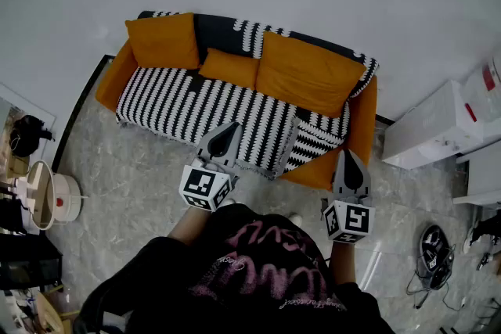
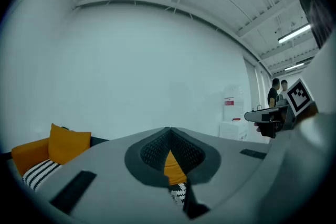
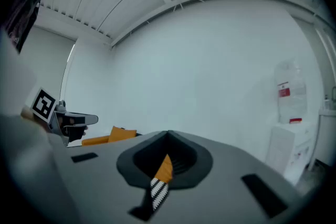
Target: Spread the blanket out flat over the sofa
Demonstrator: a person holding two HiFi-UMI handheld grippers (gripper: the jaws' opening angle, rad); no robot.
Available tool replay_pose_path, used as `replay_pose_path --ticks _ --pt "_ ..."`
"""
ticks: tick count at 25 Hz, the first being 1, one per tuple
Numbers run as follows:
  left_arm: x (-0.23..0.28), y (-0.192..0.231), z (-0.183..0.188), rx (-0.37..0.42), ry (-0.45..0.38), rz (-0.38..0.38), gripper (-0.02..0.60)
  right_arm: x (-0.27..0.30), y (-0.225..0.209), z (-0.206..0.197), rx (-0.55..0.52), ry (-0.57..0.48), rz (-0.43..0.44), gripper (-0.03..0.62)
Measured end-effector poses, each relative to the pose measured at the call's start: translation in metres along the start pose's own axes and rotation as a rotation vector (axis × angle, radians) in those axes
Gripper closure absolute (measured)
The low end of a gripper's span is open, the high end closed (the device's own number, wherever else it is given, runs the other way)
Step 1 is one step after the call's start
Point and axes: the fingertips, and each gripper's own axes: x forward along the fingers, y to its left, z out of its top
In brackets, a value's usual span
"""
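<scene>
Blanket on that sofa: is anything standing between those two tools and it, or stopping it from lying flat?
Nothing visible stands between the left tool, the right tool and the blanket. Three orange cushions sit on it along the back of the sofa, and its front right corner is folded back, leaving the seat bare.

one orange sofa (image 1: pixel 362 125). one black-and-white blanket (image 1: pixel 188 102) over its seat and back. three orange cushions (image 1: pixel 164 41) (image 1: pixel 229 67) (image 1: pixel 305 74) along the sofa's back edge. two grippers: left gripper (image 1: pixel 231 129), right gripper (image 1: pixel 347 159). two people (image 2: pixel 273 93) far off in the left gripper view. one white cabinet (image 1: pixel 427 129).
</scene>
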Motion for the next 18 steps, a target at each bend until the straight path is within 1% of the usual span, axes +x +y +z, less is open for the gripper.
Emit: replay_pose_path --ticks 3,10,18 --pt "-0.005 0.0 -0.002 -0.01 0.011 0.004 0.571 -0.003 0.005 0.001 -0.003 0.001 0.004 0.574" --pt "-0.015 0.001 -0.004 -0.002 0.014 0.013 0.571 -0.008 0.012 0.0 -0.007 0.002 0.012 0.574" --pt "-0.016 -0.007 -0.013 0.007 0.05 0.007 0.571 -0.016 0.007 -0.009 0.01 0.016 0.006 0.574"
